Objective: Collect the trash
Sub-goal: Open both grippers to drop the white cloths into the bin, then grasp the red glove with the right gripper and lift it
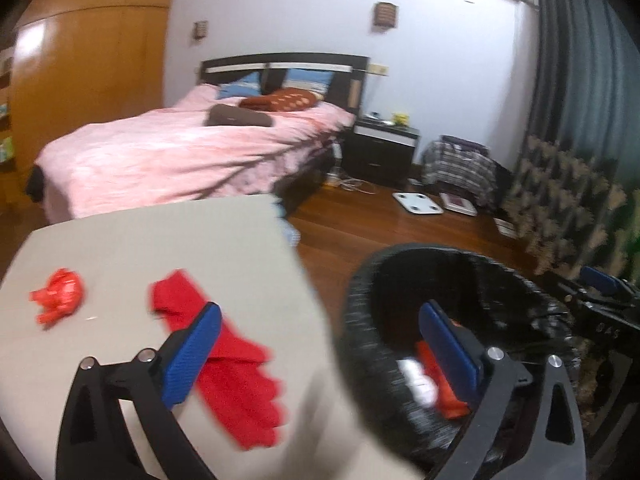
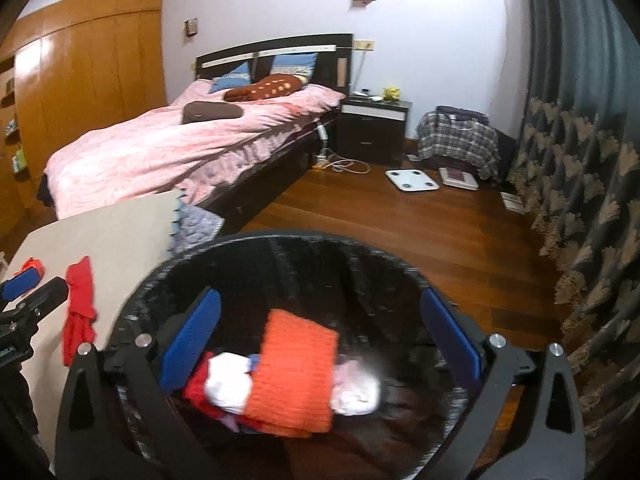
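Note:
A black-lined trash bin point(image 2: 280, 248) stands on the floor beside a beige table point(image 1: 160, 248). Inside it lie an orange wrapper point(image 2: 296, 376), white crumpled paper point(image 2: 228, 384) and red scraps. My right gripper point(image 2: 320, 344) is open and empty above the bin's mouth. On the table lie a flat red wrapper point(image 1: 236, 368) and a crumpled red piece point(image 1: 60, 296). My left gripper point(image 1: 320, 360) is open and empty, spanning the table's right edge and the bin's rim point(image 1: 352, 320); its left finger sits over the flat red wrapper. The right gripper also shows at the far right of the left wrist view point(image 1: 604, 296).
A bed with a pink cover point(image 2: 168, 148) stands behind the table. A dark nightstand point(image 2: 372, 128), a white scale point(image 2: 412, 180) and a plaid-covered bundle point(image 2: 456, 140) sit on the wooden floor. Patterned curtains point(image 2: 580, 160) hang on the right.

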The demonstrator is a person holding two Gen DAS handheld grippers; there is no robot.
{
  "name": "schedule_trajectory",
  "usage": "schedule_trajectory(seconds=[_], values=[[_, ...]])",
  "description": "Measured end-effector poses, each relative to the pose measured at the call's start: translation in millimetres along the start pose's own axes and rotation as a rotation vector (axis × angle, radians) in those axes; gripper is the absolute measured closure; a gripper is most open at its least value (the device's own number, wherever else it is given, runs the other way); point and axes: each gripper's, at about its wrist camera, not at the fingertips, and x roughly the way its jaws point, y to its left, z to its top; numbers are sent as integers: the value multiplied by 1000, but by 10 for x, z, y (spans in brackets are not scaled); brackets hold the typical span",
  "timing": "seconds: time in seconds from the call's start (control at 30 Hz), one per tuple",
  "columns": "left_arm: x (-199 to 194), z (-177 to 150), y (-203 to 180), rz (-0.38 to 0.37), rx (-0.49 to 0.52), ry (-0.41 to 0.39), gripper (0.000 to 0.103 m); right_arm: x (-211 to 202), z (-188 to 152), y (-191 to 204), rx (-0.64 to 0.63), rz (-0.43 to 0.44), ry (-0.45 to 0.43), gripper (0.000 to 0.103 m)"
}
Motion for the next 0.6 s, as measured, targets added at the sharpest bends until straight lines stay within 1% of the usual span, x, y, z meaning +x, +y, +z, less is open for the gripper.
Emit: schedule_trajectory(seconds=[0.2,0.33,0.4,0.5,0.6], values=[[-237,-102,588,130,-48,-10,6,11,108,623,-50,126,-6,6],[-359,-183,1013,222,-90,-4,6,67,206,1168,-107,233,-12,6],[-410,-227,1244,266,-121,-3,6,106,242,1387,-131,269,-9,6],[-460,-277,1460,317,-144,-2,6,215,295,1790,-161,330,3,6],[-477,-331,1700,369,-152,1,6,292,322,2063,-180,362,17,6]])
